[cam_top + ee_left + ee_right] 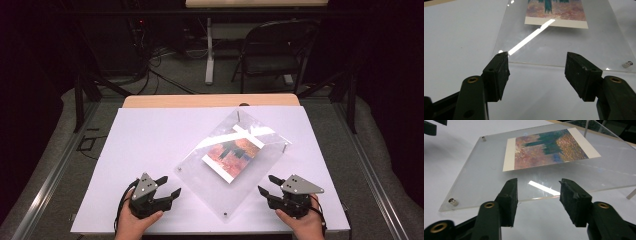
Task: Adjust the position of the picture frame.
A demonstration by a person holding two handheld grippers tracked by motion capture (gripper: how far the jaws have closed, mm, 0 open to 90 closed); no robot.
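Observation:
A clear acrylic frame [240,172] lies tilted on the white table sheet [155,140], propped on thin legs at its far side. Inside it sits a painted picture [231,152] with orange, purple and teal tones and a white border. My left gripper [169,187] is open near the frame's near-left edge [554,50], nothing between its jaws. My right gripper [266,185] is open just short of the frame's near-right edge [486,187], apart from it. Small metal studs [452,201] mark the frame's corners.
A wooden table edge [210,100] shows behind the white sheet. Beyond it stand a black folding chair [272,50] and a white desk leg [209,55] with cables on the floor. Metal rails [47,175] run along both sides.

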